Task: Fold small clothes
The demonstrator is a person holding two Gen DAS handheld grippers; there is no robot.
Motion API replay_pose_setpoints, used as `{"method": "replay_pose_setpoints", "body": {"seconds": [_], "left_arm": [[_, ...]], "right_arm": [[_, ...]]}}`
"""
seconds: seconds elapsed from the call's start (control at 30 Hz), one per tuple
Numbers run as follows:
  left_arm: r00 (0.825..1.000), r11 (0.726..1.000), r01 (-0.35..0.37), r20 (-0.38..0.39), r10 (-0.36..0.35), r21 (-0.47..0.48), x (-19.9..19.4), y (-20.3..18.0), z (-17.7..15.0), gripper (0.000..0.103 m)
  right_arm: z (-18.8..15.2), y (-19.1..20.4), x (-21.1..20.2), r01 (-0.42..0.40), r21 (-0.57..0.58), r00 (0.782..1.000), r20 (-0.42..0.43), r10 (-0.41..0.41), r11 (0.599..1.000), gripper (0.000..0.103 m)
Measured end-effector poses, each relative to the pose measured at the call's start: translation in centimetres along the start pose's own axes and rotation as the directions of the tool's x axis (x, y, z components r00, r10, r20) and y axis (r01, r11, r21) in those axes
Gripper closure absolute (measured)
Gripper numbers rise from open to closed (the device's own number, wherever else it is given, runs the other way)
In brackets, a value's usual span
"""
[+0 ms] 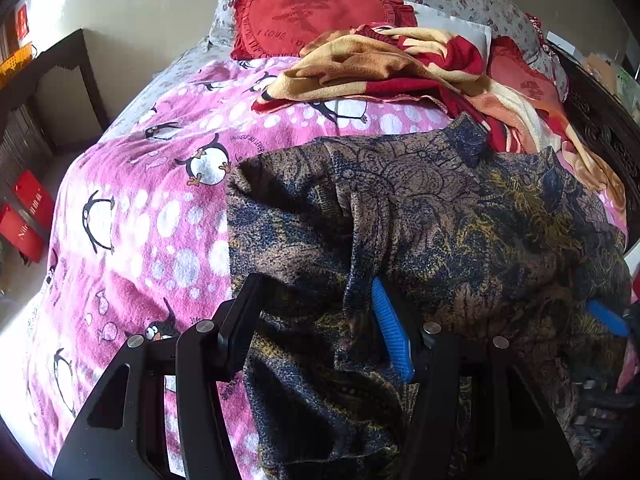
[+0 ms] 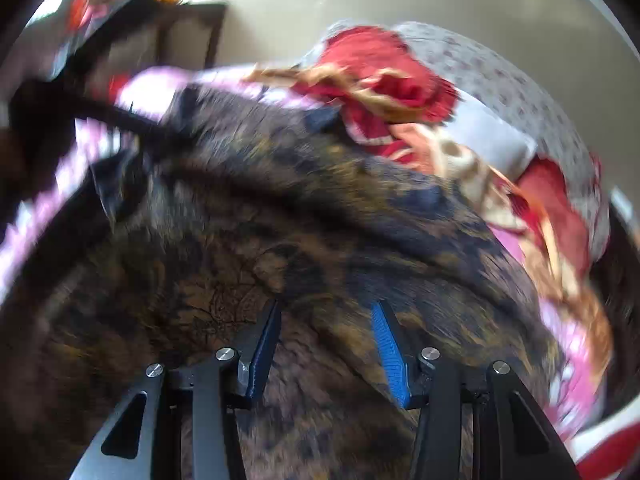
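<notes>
- We see a dark patterned garment (image 1: pixel 420 216), brown and navy with mustard flecks, spread over a pink penguin blanket (image 1: pixel 132 216) on a bed. In the left wrist view it fills the frame from the centre out to 3 o'clock and down to 6 o'clock.
- Our left gripper (image 1: pixel 316 320) sits at 6 o'clock in its own view. Its jaws stand wide apart, and a raised ridge of the cloth lies between them, against the blue pad of the finger (image 1: pixel 394 336) on the right. We judge it is placed to pinch that ridge, but it is not closed on it.
- Our right gripper (image 2: pixel 324 344) hovers low over the same garment (image 2: pixel 304 208). Its jaws are spread, with cloth beneath and nothing clamped. This view is smeared with motion blur, so we cannot tell whether the pads touch the fabric.
- In the left wrist view a blue pad of the right gripper shows at about 4 o'clock, at the garment's far side. We judge the two tools are set on opposite sides so the cloth can be drawn flat or lifted evenly.
- The garment's long axis seems to run from 9 o'clock to 3 o'clock in the left view. Two navy corners point up toward 12 and 1 o'clock; which end is the collar we cannot tell.
- Behind it, toward 12 o'clock, lie a red and tan fleece blanket (image 1: pixel 392 64) and a red frilled cushion (image 1: pixel 312 12).
</notes>
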State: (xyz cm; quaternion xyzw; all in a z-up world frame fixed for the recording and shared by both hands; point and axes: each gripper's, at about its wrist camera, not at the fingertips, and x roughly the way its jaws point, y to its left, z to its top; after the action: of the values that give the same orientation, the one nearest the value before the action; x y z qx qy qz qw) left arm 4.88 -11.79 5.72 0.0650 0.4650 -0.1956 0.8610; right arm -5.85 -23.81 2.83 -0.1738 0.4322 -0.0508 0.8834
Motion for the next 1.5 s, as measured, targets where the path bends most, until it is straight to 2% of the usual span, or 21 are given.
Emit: {"method": "replay_pose_setpoints", "body": {"seconds": [0.03, 0.1, 0.13, 0.23, 0.4, 0.43, 0.5, 0.53, 0.57, 0.63, 0.7, 0.77, 0.8, 0.83, 0.93, 1.03, 1.13, 1.23, 1.3, 1.4, 1.5], "left_arm": [[1.000, 1.000, 0.003, -0.001, -0.003, -0.003, 0.1, 0.0, 0.1, 0.047], [1.000, 1.000, 0.007, -0.007, -0.007, -0.005, 0.3, 0.1, 0.1, 0.047], [1.000, 1.000, 0.008, -0.007, -0.008, -0.002, 0.2, 0.1, 0.1, 0.047], [1.000, 1.000, 0.011, 0.006, -0.011, 0.016, -0.4, 0.2, -0.2, 0.047], [1.000, 1.000, 0.001, -0.001, -0.001, -0.003, 0.1, 0.4, -0.6, 0.047], [1.000, 1.000, -0.003, -0.004, 0.003, -0.004, -0.1, 0.3, -0.7, 0.047], [1.000, 1.000, 0.000, 0.006, 0.000, 0.003, -0.9, 0.1, -0.8, 0.047], [1.000, 1.000, 0.001, 0.019, -0.001, 0.012, -1.5, 0.0, -1.0, 0.047], [0.999, 1.000, 0.001, 0.037, -0.001, 0.020, -2.1, -0.1, -1.1, 0.047], [0.998, 1.000, 0.005, 0.061, -0.007, 0.031, -2.8, -0.4, -1.2, 0.047], [0.998, 0.999, 0.011, 0.053, -0.013, 0.045, -2.5, -1.0, -1.4, 0.047], [1.000, 0.998, -0.008, 0.030, 0.006, 0.058, -1.5, -1.7, -1.8, 0.047], [1.000, 0.998, -0.018, 0.020, 0.017, 0.061, -0.8, -1.9, -2.0, 0.047], [1.000, 0.998, -0.028, 0.009, 0.027, 0.062, -0.2, -2.0, -2.2, 0.047], [1.000, 0.999, -0.027, 0.000, 0.027, 0.044, 0.5, -1.9, -2.4, 0.046], [0.999, 0.999, -0.025, -0.029, 0.026, 0.025, -0.3, -1.4, -2.3, 0.046], [1.000, 1.000, -0.017, -0.002, 0.017, 0.022, -3.0, -0.5, -2.6, 0.046], [1.000, 1.000, -0.002, 0.023, 0.002, 0.021, -5.5, 0.4, -3.6, 0.046], [1.000, 1.000, 0.013, 0.026, -0.013, 0.008, -7.0, 1.0, -4.7, 0.046], [0.999, 0.999, 0.031, 0.016, -0.031, -0.008, -8.9, 1.6, -7.1, 0.046], [0.999, 0.999, 0.043, -0.026, -0.043, -0.014, -10.0, 1.7, -9.8, 0.046]], "right_arm": [[0.0, 0.6, 0.8, 0.023, -0.032, 1.000, -0.017, -0.023, 0.999, 0.076], [0.0, 0.7, 1.8, 0.062, -0.051, 0.998, -0.018, -0.063, 0.997, 0.086], [0.0, 0.3, 1.7, 0.050, -0.021, 0.999, -0.016, -0.051, 0.999, 0.094], [0.2, -1.3, 0.2, -0.084, 0.124, 0.996, -0.031, 0.088, 0.989, 0.096], [-1.3, -1.0, -0.1, -0.183, 0.207, 0.979, -0.052, 0.197, 0.961, 0.096], [-1.7, -1.0, -0.2, -0.184, 0.214, 0.979, -0.053, 0.199, 0.960, 0.093], [-2.4, -1.9, -1.1, -0.212, 0.259, 0.972, -0.047, 0.232, 0.942, 0.071], [-3.1, -3.0, -2.3, -0.220, 0.308, 0.970, -0.033, 0.241, 0.926, 0.057], [-3.7, -3.7, -3.1, -0.203, 0.335, 0.974, -0.025, 0.224, 0.920, 0.053], [-5.6, -6.2, -5.0, -0.122, 0.427, 0.989, -0.023, 0.146, 0.896, 0.053], [-7.7, -8.9, -5.8, -0.077, 0.536, 0.994, -0.027, 0.108, 0.841, 0.053], [-9.6, -11.0, -5.7, -0.005, 0.603, 0.997, -0.062, 0.053, 0.797, 0.059], [-9.8, -11.4, -5.4, 0.024, 0.606, 0.996, -0.081, 0.031, 0.795, 0.068], [-10.6, -11.7, -4.9, 0.065, 0.607, 0.994, -0.112, 0.004, 0.792, 0.072], [-12.5, -12.1, -3.0, 0.103, 0.608, 0.981, -0.191, 0.018, 0.787, 0.072], [-13.2, -12.4, -4.6, 0.103, 0.633, 0.981, -0.192, 0.027, 0.767, 0.072], [-14.1, -12.9, -7.8, 0.056, 0.668, 0.989, -0.138, 0.050, 0.742, 0.070], [-15.4, -13.2, -11.4, -0.014, 0.688, 0.991, -0.086, 0.101, 0.726, 0.053], [-15.9, -13.0, -13.7, -0.022, 0.678, 0.990, -0.088, 0.111, 0.735, 0.053], [-17.1, -12.3, -16.6, -0.024, 0.667, 0.982, -0.123, 0.141, 0.745, 0.053], [-18.9, -11.0, -18.2, -0.077, 0.687, 0.965, -0.131, 0.227, 0.723, 0.052]]}}
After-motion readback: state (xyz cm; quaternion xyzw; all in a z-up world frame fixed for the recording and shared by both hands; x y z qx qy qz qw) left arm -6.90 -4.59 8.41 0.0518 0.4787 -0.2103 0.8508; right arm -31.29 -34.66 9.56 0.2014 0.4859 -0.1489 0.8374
